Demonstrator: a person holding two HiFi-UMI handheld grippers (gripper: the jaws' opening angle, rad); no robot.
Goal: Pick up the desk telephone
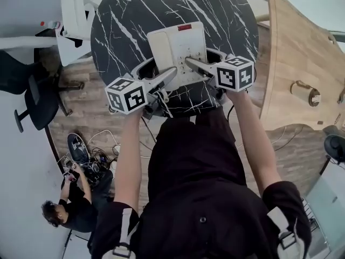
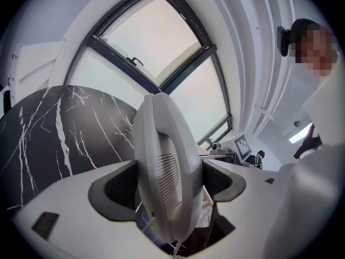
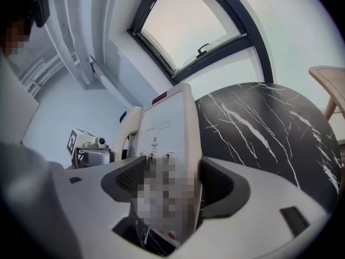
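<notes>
Grasp looks done: left gripper is clamped on the handset, and right gripper is clamped on the keypad side of the desk telephone. Phone sits at the near edge of the round marble table. Can't tell whether it's off the surface, so the lift is likely what's left. Table is clear around the phone. Wooden table is to the right, office chair to the left, and neither is in the way.
</notes>
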